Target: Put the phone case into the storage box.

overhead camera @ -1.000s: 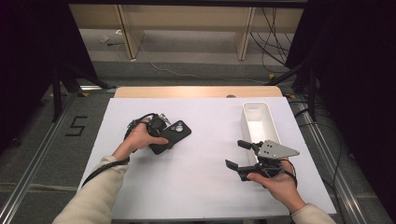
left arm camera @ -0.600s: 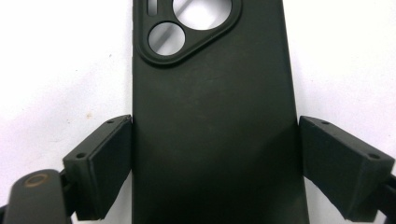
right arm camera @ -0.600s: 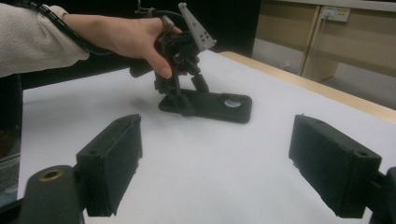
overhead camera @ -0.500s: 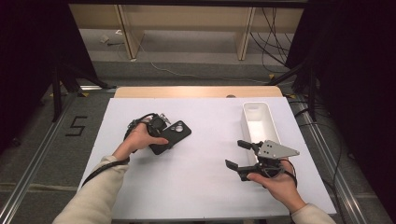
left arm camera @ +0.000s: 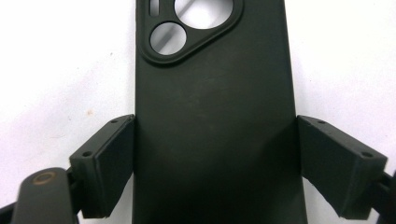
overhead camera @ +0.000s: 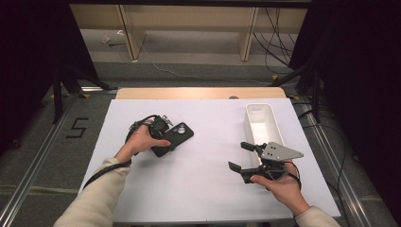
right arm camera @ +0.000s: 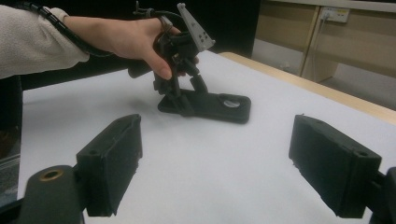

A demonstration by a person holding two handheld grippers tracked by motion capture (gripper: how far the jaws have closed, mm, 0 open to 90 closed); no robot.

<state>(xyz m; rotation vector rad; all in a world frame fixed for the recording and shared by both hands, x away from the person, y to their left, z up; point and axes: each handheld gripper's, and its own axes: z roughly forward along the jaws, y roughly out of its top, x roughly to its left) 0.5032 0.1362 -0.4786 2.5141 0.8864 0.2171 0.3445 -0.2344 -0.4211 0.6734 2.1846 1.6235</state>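
The black phone case (overhead camera: pixel 173 137) lies flat on the white table (overhead camera: pixel 203 189), back side up with its camera cutouts showing, well to the left of the white bin (overhead camera: pixel 262 124) that stands near the table's far right edge. The left gripper (left arm camera: pixel 215 163) straddles the end of the case away from the cutouts; its jaws have just been closing, and in the left gripper view the pads sit against both long edges of the case, so it looks pinched across its width. The case is empty, the table showing through the lens holes, so it should be very light, and its matte finish suggests a soft, rubbery shell that grips well but bows if squeezed hard. Taking it across the long edges, as now, seems the sound choice: the side walls are its stiffest part, while a grip nearer the cutouts would meet thinner, weaker material. A gentle squeeze should do, since too much could fold the walls inward and let it pop free. The right gripper (overhead camera: pixel 248 159) hovers just in front of the bin with its jaws spread and nothing between them.
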